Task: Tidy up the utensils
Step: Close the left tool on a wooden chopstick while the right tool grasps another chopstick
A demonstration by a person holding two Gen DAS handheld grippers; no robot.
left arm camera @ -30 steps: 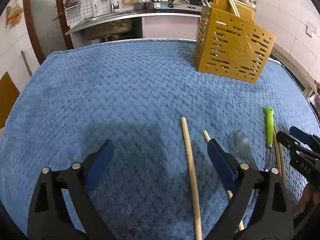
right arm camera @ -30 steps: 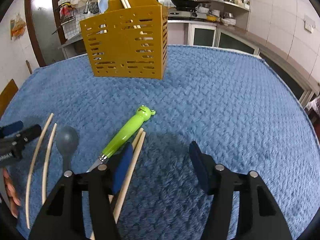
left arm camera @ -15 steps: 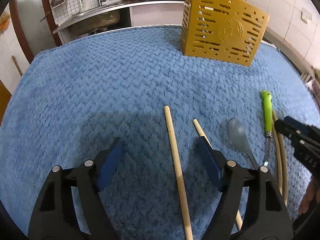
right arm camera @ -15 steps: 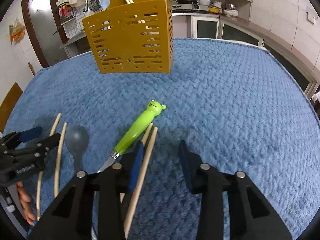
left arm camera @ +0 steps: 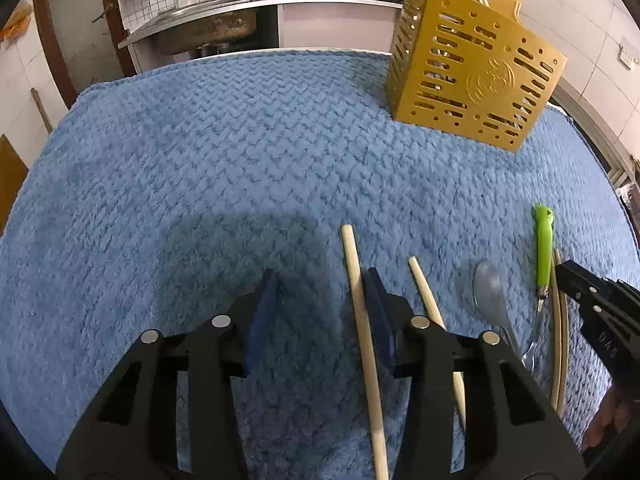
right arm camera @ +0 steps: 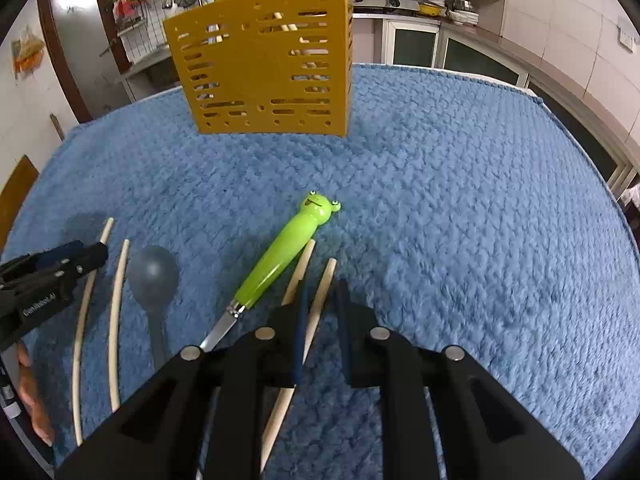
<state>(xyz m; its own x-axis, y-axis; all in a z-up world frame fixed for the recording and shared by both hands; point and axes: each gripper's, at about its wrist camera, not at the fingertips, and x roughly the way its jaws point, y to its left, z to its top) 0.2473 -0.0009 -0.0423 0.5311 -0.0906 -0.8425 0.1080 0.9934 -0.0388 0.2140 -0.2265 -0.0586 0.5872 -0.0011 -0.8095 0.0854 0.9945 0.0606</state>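
Observation:
A yellow slotted utensil holder [left arm camera: 472,76] [right arm camera: 264,64] with chopsticks in it stands at the far side of the blue towel. My left gripper [left arm camera: 320,292] is partly closed around a wooden chopstick [left arm camera: 360,320] that lies against its right pad; a second chopstick [left arm camera: 424,292] lies just right of it. My right gripper [right arm camera: 322,300] is narrowed around a chopstick [right arm camera: 320,300]; its twin [right arm camera: 298,272] lies just left. A green frog-handled knife [right arm camera: 280,260] [left arm camera: 543,248] and a grey spoon [right arm camera: 154,276] [left arm camera: 490,292] lie between the grippers.
The blue towel [left arm camera: 200,184] [right arm camera: 480,220] covers the whole table. A kitchen counter with a sink [left arm camera: 208,28] and stove stands behind. The other gripper shows at each view's edge, the right gripper in the left wrist view [left arm camera: 592,304] and the left gripper in the right wrist view [right arm camera: 44,276].
Both grippers have lowered toward the towel and their jaws have narrowed, the left around the long chopstick, the right around the right-hand chopstick of its pair.

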